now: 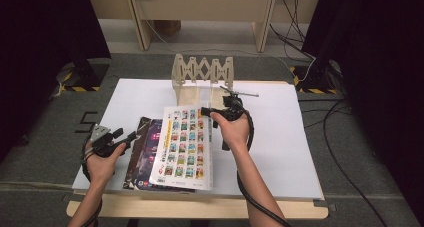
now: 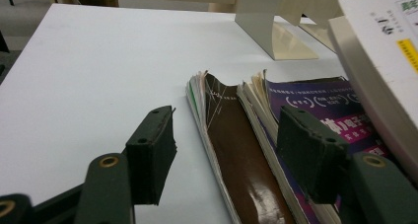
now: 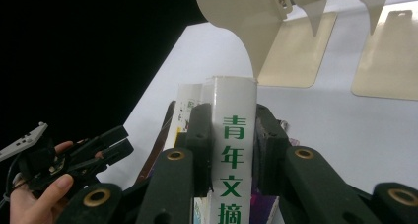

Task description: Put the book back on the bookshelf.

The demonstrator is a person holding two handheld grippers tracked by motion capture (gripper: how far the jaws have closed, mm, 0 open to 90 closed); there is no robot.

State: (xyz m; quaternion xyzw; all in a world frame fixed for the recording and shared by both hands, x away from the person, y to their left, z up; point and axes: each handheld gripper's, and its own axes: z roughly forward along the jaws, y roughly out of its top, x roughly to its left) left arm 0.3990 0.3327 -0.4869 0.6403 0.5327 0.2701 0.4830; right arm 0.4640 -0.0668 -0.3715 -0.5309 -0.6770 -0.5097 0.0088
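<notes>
Books were the business on the white table (image 1: pixel 280 152). A thick white book (image 1: pixel 184 146), its cover printed with rows of small coloured pictures, was seen at the centre of the high view, tipped up over the others. Its spine with green characters (image 3: pixel 231 155) was clamped between the jaws of the right gripper (image 3: pixel 231 135), low in the centre of the right gripper view. Under it, left of centre, a purple book (image 2: pixel 315 110) and a brown book (image 2: pixel 236 150) were laid flat side by side. The left gripper (image 2: pixel 224 145) was held released at the lower left of the high view, its jaws wide apart astride the brown book's near end, nothing pressed. A cream expanding rack (image 1: pixel 202 72) was stood at the upper centre.
</notes>
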